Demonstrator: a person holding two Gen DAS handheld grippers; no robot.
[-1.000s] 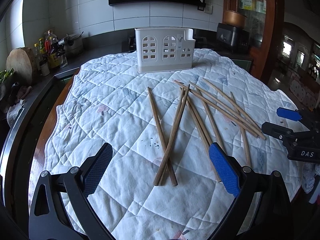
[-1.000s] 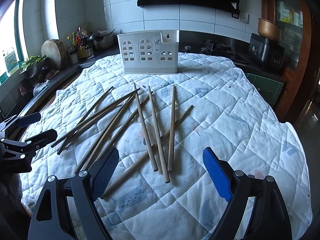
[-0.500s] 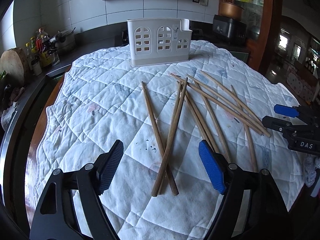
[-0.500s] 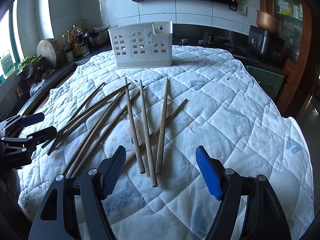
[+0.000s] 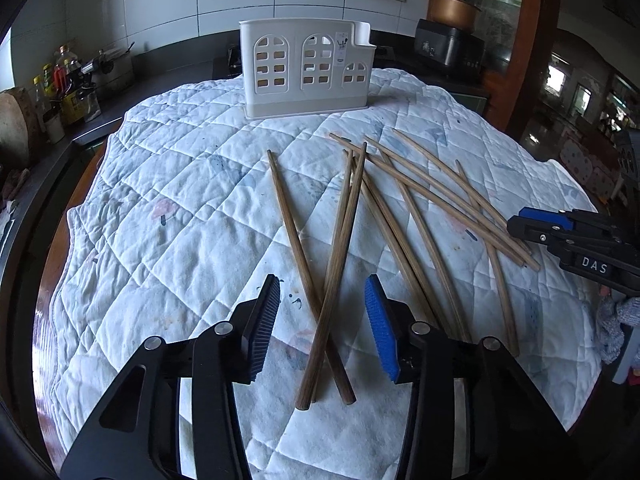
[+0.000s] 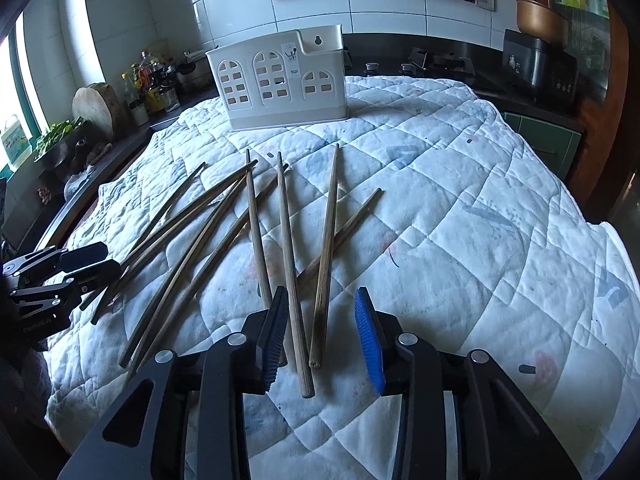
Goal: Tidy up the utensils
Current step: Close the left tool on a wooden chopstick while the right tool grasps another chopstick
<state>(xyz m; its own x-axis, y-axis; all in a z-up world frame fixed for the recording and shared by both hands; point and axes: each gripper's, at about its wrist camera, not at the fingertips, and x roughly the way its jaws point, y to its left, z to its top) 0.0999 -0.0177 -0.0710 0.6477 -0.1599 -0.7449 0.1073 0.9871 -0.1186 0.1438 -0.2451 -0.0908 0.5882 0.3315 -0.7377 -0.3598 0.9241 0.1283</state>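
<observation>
Both claws have come down closer over the chopsticks and narrowed. The left claw (image 5: 322, 320) stands part open around crossed chopsticks (image 5: 332, 264), gripping nothing. The right claw (image 6: 320, 332) likewise brackets two chopsticks (image 6: 308, 264). The white utensil holder (image 5: 306, 70) stands at the quilted worktop's (image 5: 180, 208) far edge.

Between the spread fingers of the left gripper (image 5: 322, 322) lie three crossed chopsticks (image 5: 328, 276), with bare quilt (image 5: 180, 240) open to its left and forward as far as the white holder (image 5: 306, 70), which blocks the far edge. To its right more sticks fan out, and the right gripper (image 5: 560, 232) stands beyond them. The right gripper's (image 6: 320, 328) own gap straddles two stick ends (image 6: 308, 320); open quilt (image 6: 480, 240) spreads to its right.
</observation>
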